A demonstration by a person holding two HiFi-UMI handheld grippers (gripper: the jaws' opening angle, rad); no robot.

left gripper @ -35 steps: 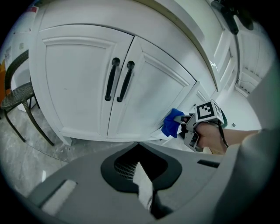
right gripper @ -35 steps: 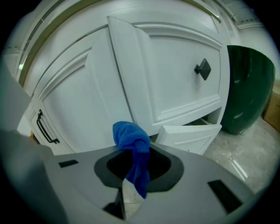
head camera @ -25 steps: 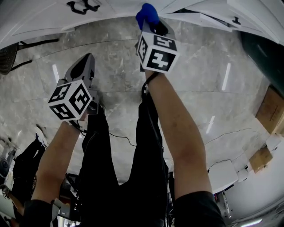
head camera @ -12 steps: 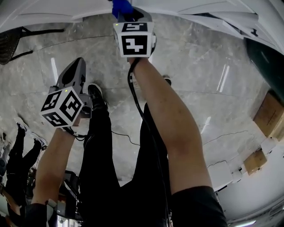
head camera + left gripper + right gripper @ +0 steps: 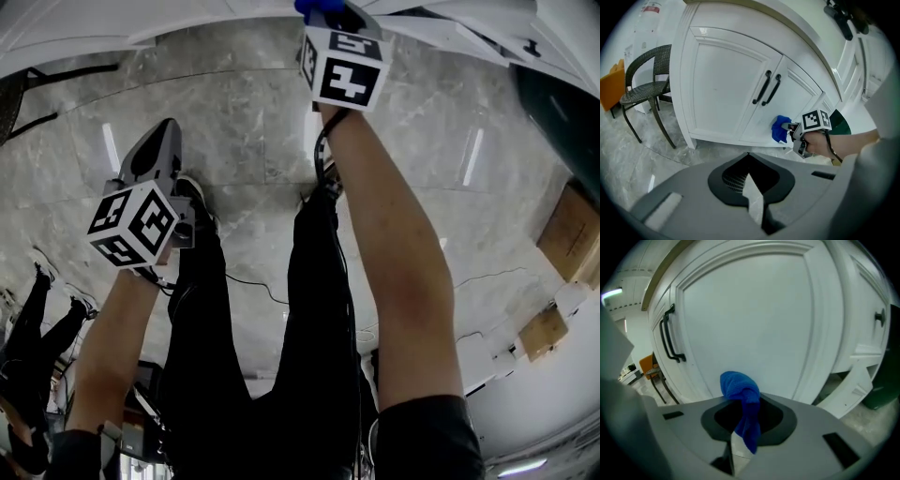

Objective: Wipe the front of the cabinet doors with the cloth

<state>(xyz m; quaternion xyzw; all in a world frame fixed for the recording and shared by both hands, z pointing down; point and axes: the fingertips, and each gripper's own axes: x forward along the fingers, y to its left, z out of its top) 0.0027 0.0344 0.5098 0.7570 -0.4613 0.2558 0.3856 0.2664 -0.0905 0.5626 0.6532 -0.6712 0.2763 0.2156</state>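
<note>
grey marble floor (image 5: 244, 122) underfoot, white cabinet doors (image 5: 736, 89) with black handles (image 5: 766, 89), blue cloth (image 5: 739, 390) clamped in right tongs (image 5: 743, 425), low at one door front, left tongs (image 5: 750, 187) together and empty, dark wicker chair (image 5: 644, 89) beside cabinet

No readable text, labels or numbers anywhere.

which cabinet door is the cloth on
The right-hand door of the pair: the blue cloth in the right claw sits low against it, the left-hand door untouched.
</note>
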